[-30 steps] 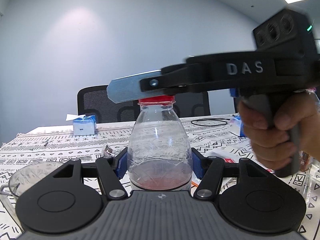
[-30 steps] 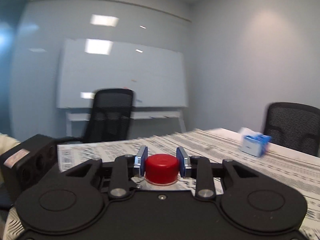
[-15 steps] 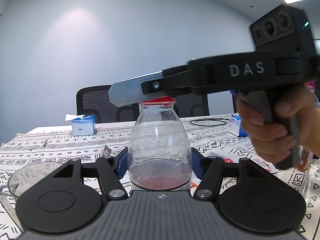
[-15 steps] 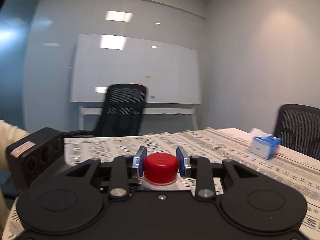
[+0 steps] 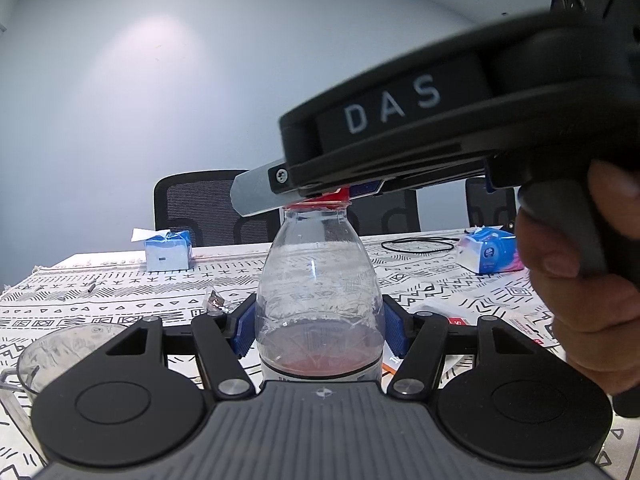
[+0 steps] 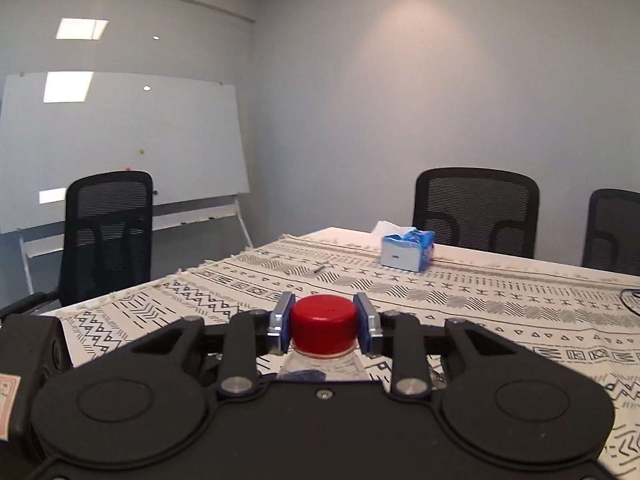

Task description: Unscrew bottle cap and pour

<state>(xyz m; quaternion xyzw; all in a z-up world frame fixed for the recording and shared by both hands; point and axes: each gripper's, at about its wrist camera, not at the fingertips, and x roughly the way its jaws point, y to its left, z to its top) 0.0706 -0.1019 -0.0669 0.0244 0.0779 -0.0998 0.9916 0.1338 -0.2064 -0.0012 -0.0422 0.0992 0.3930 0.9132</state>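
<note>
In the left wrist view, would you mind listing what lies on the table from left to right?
Clear measuring cup → blue tissue box → bottle held in the left gripper → black cable loop → blue tissue pack.

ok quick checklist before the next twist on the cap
1. Left gripper shut on the bottle, pads on both sides: ok.
2. Right gripper shut on the red cap, both pads touching it: ok.
3. Bottle upright on the table: ok.
4. Cap seated on the neck, none of it lifted clear: ok; how far it is unscrewed: cannot tell.
5. Clear cup ready at the left for pouring: ok.
6. Red liquid low in the bottle, little spill risk when the cap comes off: ok.
</note>
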